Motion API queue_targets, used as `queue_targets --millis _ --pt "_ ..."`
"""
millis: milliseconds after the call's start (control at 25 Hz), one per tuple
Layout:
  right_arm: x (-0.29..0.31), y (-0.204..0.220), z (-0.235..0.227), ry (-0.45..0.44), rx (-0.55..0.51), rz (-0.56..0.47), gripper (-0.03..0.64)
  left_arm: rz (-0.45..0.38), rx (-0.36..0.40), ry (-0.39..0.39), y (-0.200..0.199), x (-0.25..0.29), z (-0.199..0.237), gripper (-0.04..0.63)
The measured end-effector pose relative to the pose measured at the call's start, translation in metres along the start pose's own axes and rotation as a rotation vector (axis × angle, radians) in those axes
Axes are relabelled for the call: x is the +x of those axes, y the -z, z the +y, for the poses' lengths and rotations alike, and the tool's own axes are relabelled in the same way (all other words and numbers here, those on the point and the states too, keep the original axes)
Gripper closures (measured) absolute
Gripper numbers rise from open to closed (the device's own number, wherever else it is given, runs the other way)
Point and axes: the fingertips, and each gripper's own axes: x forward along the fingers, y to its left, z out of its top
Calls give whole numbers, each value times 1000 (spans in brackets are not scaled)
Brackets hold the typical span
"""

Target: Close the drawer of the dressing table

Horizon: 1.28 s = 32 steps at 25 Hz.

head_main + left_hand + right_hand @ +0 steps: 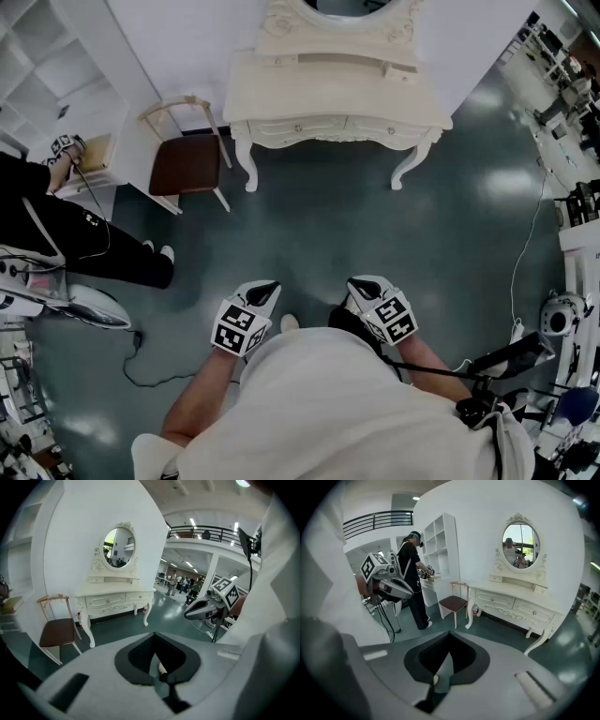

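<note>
Standing well back from the work, the operator holds both grippers close to the body, angled downward and aimed forward.

1. Gripper state. The left gripper [264, 292] has its jaws pressed together, with nothing between them. The right gripper [362, 285] is likewise fully closed and empty. Neither touches any object.

2. Location of the work. The dressing table [337, 105] stands straight ahead of both grippers, well apart from them, across a stretch of bare floor [328, 234]. A small drawer [400, 69] on the raised shelf under the mirror [119, 547] lies ahead and to the right of the right gripper. In the head view its front stands proud of the shelf line, so it is judged to be the open drawer. The two wide drawers [323, 126] below the tabletop appear flush.

3. Surroundings. A chair [187, 161] sits ahead and to the left of the left gripper, beside the table leg. Another person [89, 234] stands farther left, well clear of both grippers.

4. Progress. No part of the closing action is done: the drawer is untouched and not yet within reach. Left to do are the approach to the table, contact on the drawer front with a closed gripper, most likely the right, and a straight push until the front seats flush.
</note>
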Motion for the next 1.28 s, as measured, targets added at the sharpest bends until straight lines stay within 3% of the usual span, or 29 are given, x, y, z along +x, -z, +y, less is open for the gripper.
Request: queue_targets --millis 200,520,680,880,1000,1280 --pt "3 -4 19 23 8 3 618 -11 16 24 3 -13 9 592" --pt "-5 4 -6 73 69 4 618 1 45 95 -16 13 -8 592" --pt "-6 8 -43 81 118 -3 617 16 53 91 -34 38 -10 592" --pt "-8 -10 -104 79 107 -44 613 18 85 68 -85 76 -11 592" --pt "-9 -18 -143 72 102 -66 571 17 98 60 -114 106 -12 592" --pt "-5 0 -225 84 128 -56 609 8 83 38 -161 173 -13 592"
